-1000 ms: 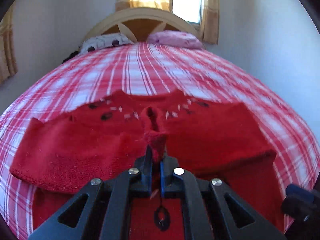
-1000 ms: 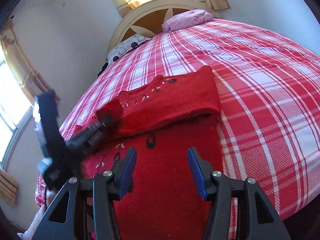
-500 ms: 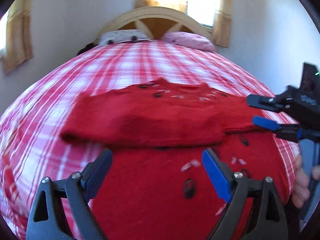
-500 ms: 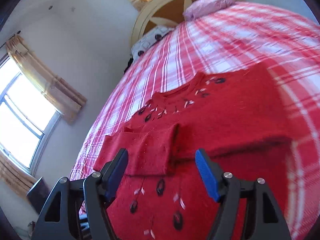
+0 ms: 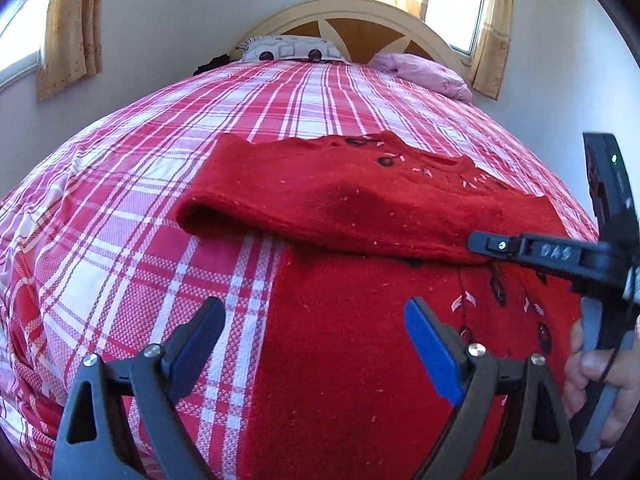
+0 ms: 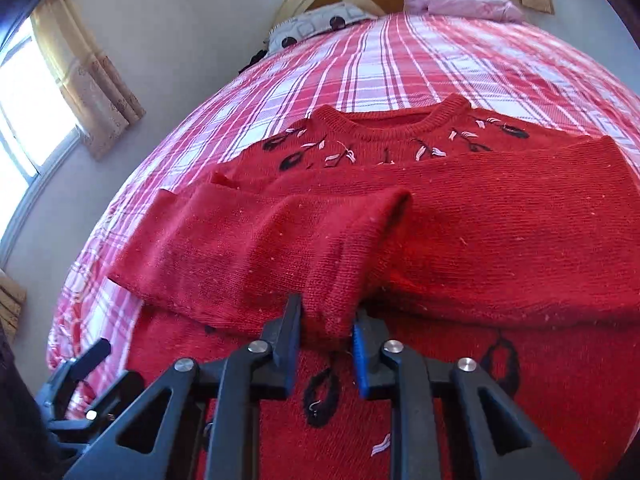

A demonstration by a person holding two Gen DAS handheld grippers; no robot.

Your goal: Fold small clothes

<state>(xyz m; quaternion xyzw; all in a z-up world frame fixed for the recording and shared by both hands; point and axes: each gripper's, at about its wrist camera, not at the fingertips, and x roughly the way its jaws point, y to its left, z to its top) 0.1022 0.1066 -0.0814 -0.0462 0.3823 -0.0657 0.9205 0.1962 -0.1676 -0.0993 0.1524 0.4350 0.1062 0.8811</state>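
A red knit sweater (image 5: 360, 208) with black and pink embroidery lies on the plaid bed, both sleeves folded across its chest. My left gripper (image 5: 316, 332) is open and empty, just above the sweater's lower left edge. My right gripper (image 6: 326, 334) has its jaws closed around the cuff of the folded sleeve (image 6: 272, 248), pinching the red fabric between the pads. The right gripper also shows at the right edge of the left wrist view (image 5: 480, 242). The sweater's neckline (image 6: 392, 120) faces the headboard.
The red and white plaid bedspread (image 5: 160, 168) covers the whole bed. A spotted pillow (image 5: 288, 50) and a pink pillow (image 5: 420, 72) lie by the wooden headboard (image 5: 360, 20). Curtained windows stand at the left and behind the bed. The left gripper shows at the lower left of the right wrist view (image 6: 80, 376).
My left gripper let go of the sleeve, opened and pulled back to the left. My right gripper moved in and closed on the folded sleeve's cuff.
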